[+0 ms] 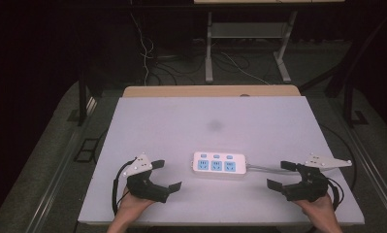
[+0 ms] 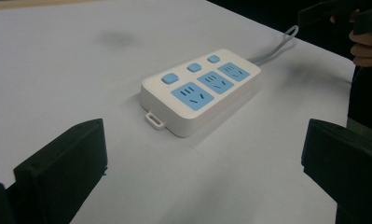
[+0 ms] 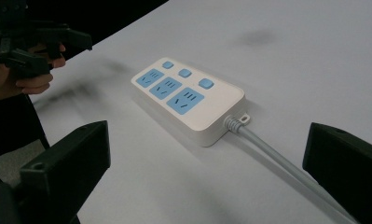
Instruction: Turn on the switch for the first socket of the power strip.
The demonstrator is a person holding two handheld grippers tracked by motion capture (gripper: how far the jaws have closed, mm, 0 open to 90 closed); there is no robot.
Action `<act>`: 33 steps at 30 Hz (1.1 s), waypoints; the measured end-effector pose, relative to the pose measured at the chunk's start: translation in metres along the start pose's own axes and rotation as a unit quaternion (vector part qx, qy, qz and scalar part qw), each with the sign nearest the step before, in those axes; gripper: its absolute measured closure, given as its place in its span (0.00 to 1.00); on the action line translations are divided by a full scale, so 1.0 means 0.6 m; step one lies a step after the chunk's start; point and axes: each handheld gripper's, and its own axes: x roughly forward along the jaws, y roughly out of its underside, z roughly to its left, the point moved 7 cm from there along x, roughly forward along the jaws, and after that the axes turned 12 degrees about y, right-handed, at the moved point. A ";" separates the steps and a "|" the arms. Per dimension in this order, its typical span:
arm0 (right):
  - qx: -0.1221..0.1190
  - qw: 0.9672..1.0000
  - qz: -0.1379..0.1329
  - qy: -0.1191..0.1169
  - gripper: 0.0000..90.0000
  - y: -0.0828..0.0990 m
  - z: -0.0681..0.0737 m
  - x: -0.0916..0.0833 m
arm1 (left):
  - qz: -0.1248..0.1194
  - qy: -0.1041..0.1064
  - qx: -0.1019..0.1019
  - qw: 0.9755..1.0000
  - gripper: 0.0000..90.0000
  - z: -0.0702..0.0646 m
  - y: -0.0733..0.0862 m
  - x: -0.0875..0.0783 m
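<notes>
High view: I see a white power strip (image 1: 218,165) lying flat on the pale counter (image 1: 181,121), toward the near edge and about midway across. Three blue sockets and three small blue buttons face up. Its grey cord (image 1: 261,168) runs off the strip's right end along the counter surface.

Left hand-held gripper (image 1: 165,174) sits left of the strip, apart from it, jaws spread wide and holding nothing. A hand (image 1: 130,206) grips it from below the near edge. Right hand-held gripper (image 1: 280,175) sits right of the strip, just past where the cord leaves it, jaws likewise spread and empty, not touching cord or strip.

Left gripper view: both black jaws stand far apart at the frame corners, with the strip (image 2: 202,88) ahead between them, its small hanging tab at the near end. The other gripper shows beyond the strip's far end.

Right gripper view: jaws wide apart; the strip (image 3: 188,98) lies ahead, cord end nearest, the cord (image 3: 277,158) passing toward the right-hand jaw. A faint dark smudge (image 1: 214,125) marks the counter beyond the strip.
</notes>
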 end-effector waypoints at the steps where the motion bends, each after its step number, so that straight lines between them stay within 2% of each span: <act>1: 0.002 1.000 0.000 0.000 0.00 0.000 -0.001 -0.001 | 0.000 0.000 0.000 1.000 0.00 0.000 0.000 0.000; 14: -0.001 1.000 0.003 0.003 0.00 0.001 -0.004 -0.002 | 0.003 0.004 -0.008 1.000 0.00 0.005 0.003 0.000; 27: 0.009 1.000 0.014 0.004 0.00 0.003 -0.007 0.001 | 0.015 0.013 -0.006 1.000 0.00 0.005 0.006 0.007; 33: 0.010 0.999 0.031 0.005 0.00 0.002 -0.011 0.006 | 0.011 0.012 -0.008 1.000 0.00 0.004 0.006 0.005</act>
